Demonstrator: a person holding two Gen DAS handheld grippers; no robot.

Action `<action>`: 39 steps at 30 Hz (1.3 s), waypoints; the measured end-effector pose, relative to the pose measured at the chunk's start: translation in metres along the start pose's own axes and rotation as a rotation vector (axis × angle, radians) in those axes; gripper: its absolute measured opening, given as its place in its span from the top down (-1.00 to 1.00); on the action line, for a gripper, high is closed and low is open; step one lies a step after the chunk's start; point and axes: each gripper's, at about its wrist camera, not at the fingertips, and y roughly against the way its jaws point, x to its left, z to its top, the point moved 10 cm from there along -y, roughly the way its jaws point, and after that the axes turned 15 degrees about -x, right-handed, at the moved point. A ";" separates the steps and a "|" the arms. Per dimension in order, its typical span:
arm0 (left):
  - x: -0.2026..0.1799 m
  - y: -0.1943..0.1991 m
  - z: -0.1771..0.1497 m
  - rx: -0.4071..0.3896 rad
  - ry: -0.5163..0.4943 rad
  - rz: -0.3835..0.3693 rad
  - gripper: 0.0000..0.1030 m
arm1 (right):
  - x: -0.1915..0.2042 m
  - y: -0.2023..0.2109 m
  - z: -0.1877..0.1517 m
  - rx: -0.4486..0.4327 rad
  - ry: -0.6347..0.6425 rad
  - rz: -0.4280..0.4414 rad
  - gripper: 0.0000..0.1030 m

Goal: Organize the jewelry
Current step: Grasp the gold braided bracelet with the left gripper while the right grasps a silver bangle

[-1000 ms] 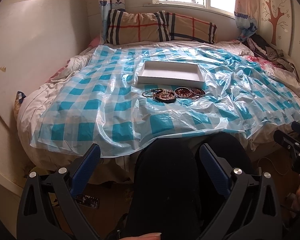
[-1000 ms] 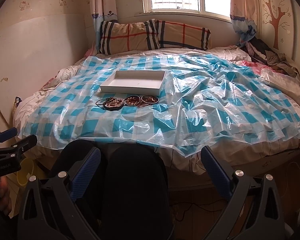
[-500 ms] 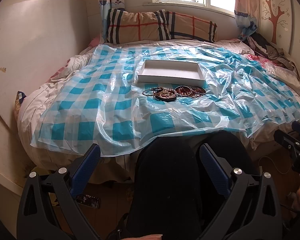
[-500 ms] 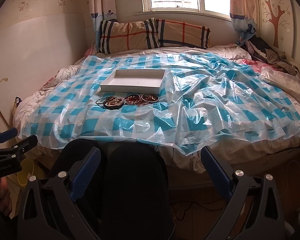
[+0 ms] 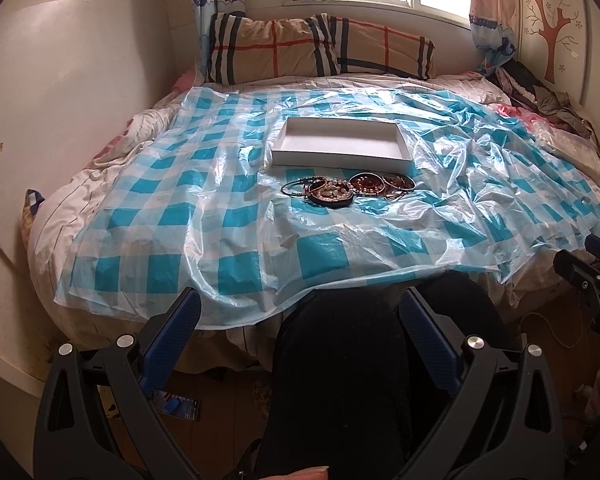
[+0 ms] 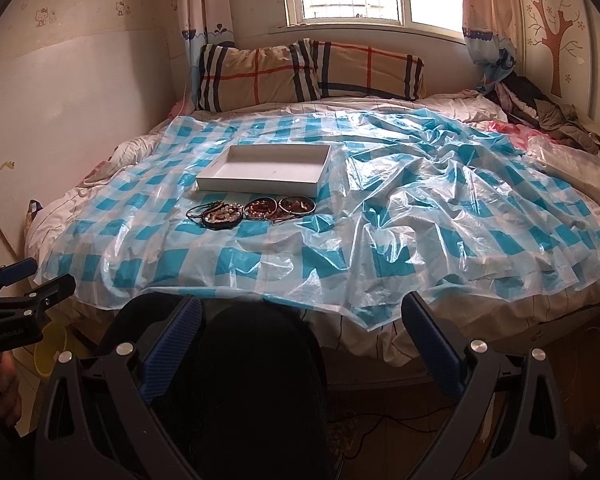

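Several bracelets [image 5: 346, 190], heaped in a row running left-right on the sheet [image 5: 204, 216], just before the empty white box [image 5: 340, 146]. Both lie well ahead of my left gripper [image 5: 300, 320] and right gripper [image 6: 302, 320]; left nearer, I judge. Both released, holding nothing.

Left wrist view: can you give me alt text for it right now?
The open left gripper is held low over the person's dark-clad lap, empty, facing a bed. On its blue-checked plastic sheet lies a cluster of bracelets just in front of an empty white tray.
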 end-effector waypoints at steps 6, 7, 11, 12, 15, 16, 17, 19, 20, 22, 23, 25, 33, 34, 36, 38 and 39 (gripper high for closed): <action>-0.005 -0.061 0.018 0.056 0.034 -0.028 -0.85 | -0.010 -0.052 0.031 0.003 0.014 0.023 -0.86; -0.003 -0.073 0.021 0.065 0.034 -0.026 -0.85 | -0.010 -0.062 0.032 0.015 0.017 0.021 -0.86; 0.003 -0.117 0.035 0.071 0.027 0.002 -0.84 | -0.011 -0.102 0.034 0.061 0.017 0.037 -0.86; 0.003 -0.127 0.037 0.070 0.026 0.006 -0.82 | -0.011 -0.112 0.034 0.069 0.020 0.039 -0.86; 0.010 -0.161 0.042 0.078 0.047 0.006 -0.59 | -0.010 -0.140 0.032 0.097 0.021 0.051 -0.86; 0.012 -0.173 0.042 0.087 0.063 -0.003 -0.46 | -0.010 -0.149 0.031 0.103 0.020 0.055 -0.86; 0.014 -0.185 0.042 0.098 0.076 -0.009 -0.35 | -0.010 -0.157 0.031 0.106 0.018 0.059 -0.86; 0.019 -0.207 0.044 0.099 0.082 0.005 -0.29 | -0.009 -0.172 0.030 0.112 0.018 0.068 -0.86; 0.021 -0.219 0.047 0.094 0.079 0.008 -0.27 | -0.008 -0.179 0.030 0.116 0.020 0.069 -0.86; 0.024 -0.240 0.052 0.093 0.072 0.016 -0.25 | -0.005 -0.193 0.029 0.126 0.024 0.080 -0.86; 0.025 -0.250 0.055 0.089 0.063 0.018 -0.24 | -0.004 -0.198 0.029 0.128 0.027 0.086 -0.86; 0.025 -0.271 0.059 0.081 0.029 0.024 -0.24 | 0.000 -0.209 0.030 0.128 0.036 0.100 -0.86; 0.022 -0.351 0.023 0.230 -0.017 -0.049 0.63 | 0.014 -0.249 0.027 0.150 0.064 0.149 -0.86; 0.021 -0.354 0.018 0.238 -0.028 -0.056 0.76 | 0.016 -0.254 0.026 0.154 0.068 0.154 -0.86; 0.020 -0.351 0.016 0.230 -0.036 -0.081 0.92 | 0.021 -0.262 0.023 0.160 0.078 0.170 -0.86; 0.018 -0.342 0.017 0.218 -0.009 -0.110 0.94 | 0.026 -0.269 0.021 0.166 0.087 0.190 -0.86; 0.019 -0.337 0.018 0.211 0.000 -0.115 0.94 | 0.028 -0.273 0.021 0.169 0.093 0.196 -0.86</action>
